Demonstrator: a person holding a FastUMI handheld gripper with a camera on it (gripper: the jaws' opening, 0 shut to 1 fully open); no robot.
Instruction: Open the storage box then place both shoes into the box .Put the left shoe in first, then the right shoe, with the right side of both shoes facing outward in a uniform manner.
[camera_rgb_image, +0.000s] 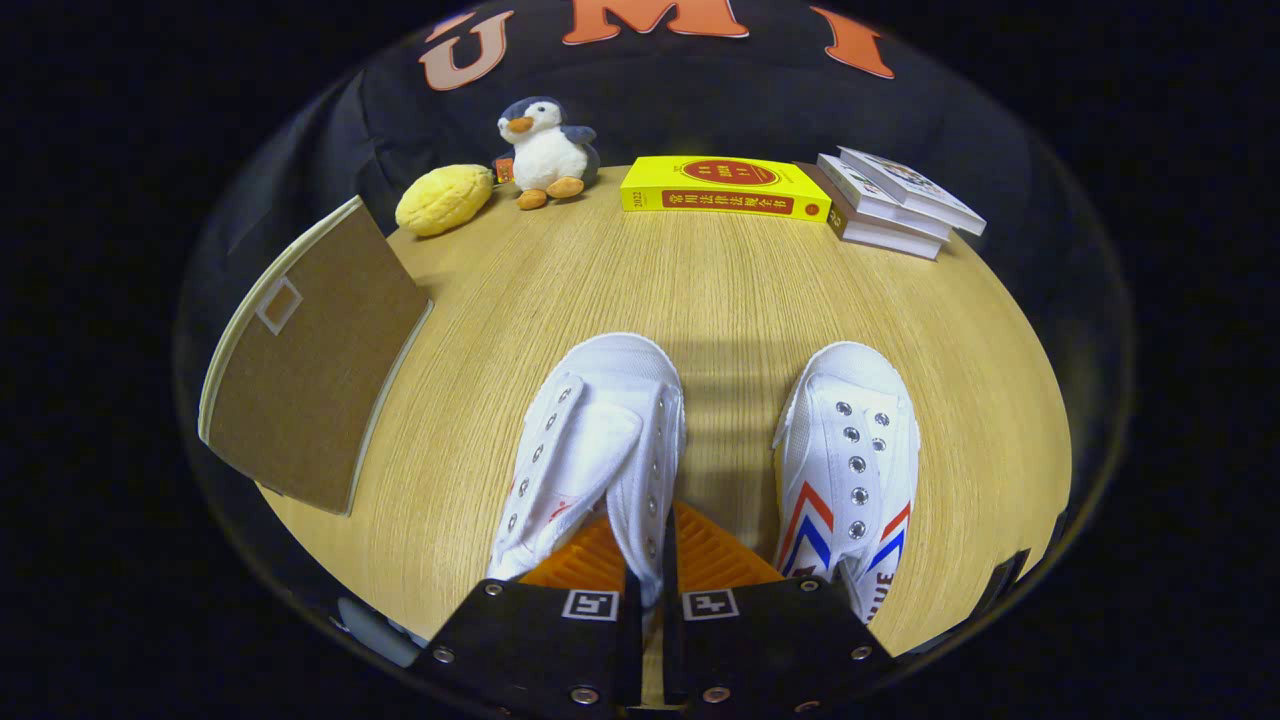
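Note:
Two white canvas shoes lie on the wooden table, toes pointing away from me. The left shoe has its right side wall pinched between my fingers; my gripper is shut on that wall, one finger inside the shoe and one outside. The right shoe, with red and blue chevrons on its sides, rests just to the right of my fingers, apart from them. The brown storage box stands to the left of the left shoe, with its lid closed as far as I can see.
Along the table's far edge sit a yellow plush lemon, a plush penguin, a yellow book and a stack of white books. Bare tabletop lies between the shoes and those things.

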